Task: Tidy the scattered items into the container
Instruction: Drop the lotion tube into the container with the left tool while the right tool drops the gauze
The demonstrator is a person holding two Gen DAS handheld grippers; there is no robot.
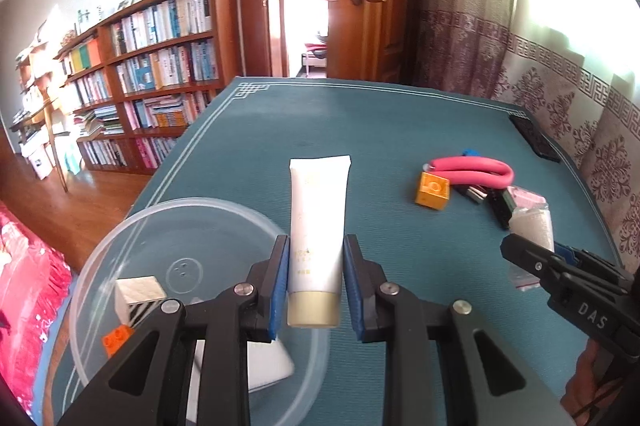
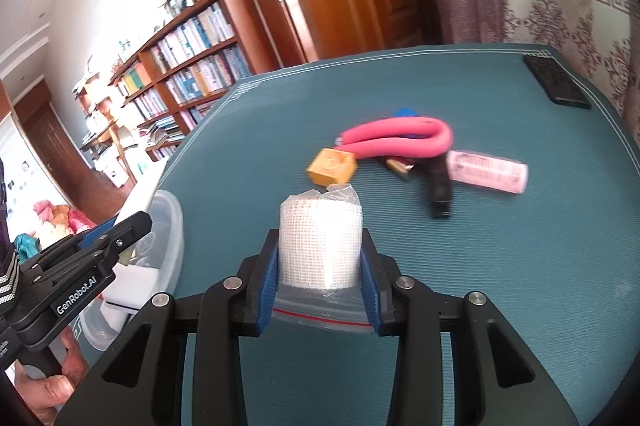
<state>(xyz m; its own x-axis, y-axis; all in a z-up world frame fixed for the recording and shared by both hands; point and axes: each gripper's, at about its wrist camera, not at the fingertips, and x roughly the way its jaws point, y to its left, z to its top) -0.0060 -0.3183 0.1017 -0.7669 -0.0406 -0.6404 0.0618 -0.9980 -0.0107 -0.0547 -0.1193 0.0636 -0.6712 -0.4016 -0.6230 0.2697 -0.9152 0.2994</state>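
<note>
My left gripper (image 1: 316,242) is shut on a white tube (image 1: 318,194) with a gold cap; the cap end hangs over the right rim of the clear plastic bowl (image 1: 120,226). Inside the bowl lie a striped white block (image 1: 138,292), an orange brick (image 1: 116,340) and a white piece. My right gripper (image 2: 320,242) is shut on a white mesh roll (image 2: 320,238) in a clear zip bag, held above the teal mat. In the right wrist view the bowl (image 2: 170,222) sits at the left, with the left gripper (image 2: 132,226) beside it.
On the mat (image 2: 520,266) beyond lie a yellow brick (image 2: 332,166), a bent pink foam tube (image 2: 400,140), a pink packet (image 2: 488,170), black clips (image 2: 440,190) and a blue piece. A black flat device (image 2: 556,82) rests at the far right edge. Curtain right; bookshelf and door behind.
</note>
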